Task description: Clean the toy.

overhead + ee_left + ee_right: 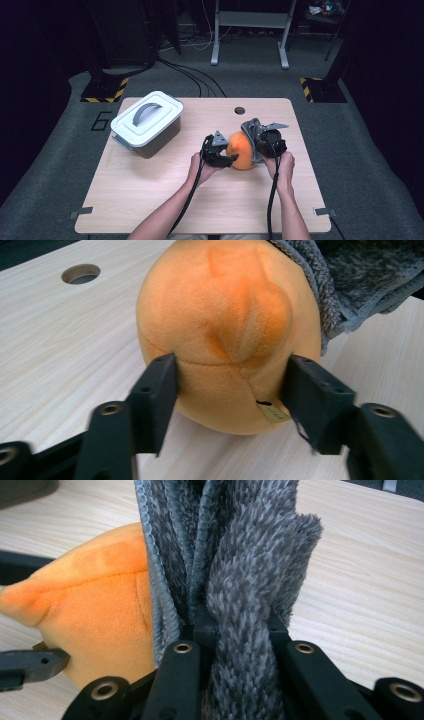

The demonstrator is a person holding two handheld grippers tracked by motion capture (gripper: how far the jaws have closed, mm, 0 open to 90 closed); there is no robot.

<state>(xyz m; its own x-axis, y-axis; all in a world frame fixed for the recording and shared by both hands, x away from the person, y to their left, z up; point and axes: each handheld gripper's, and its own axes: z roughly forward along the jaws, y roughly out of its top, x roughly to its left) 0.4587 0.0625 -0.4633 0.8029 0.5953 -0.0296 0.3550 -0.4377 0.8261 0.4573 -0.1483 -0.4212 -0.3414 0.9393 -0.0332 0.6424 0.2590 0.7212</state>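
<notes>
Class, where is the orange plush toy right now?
In the high view the orange plush toy sits at mid-table between the left gripper and right gripper, touching the grey cloth.

A pale wooden table (150, 200) with a round hole near its far edge carried the things. A white lidded box (146, 122) sat at its far left, and an orange plush toy (241, 150) rested near the middle.

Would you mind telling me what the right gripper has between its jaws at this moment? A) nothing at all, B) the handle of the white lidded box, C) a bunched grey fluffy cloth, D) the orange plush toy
C: in the right gripper view the right gripper is shut on the grey cloth, pinched between its black jaws, with the orange plush toy beside it.
</notes>
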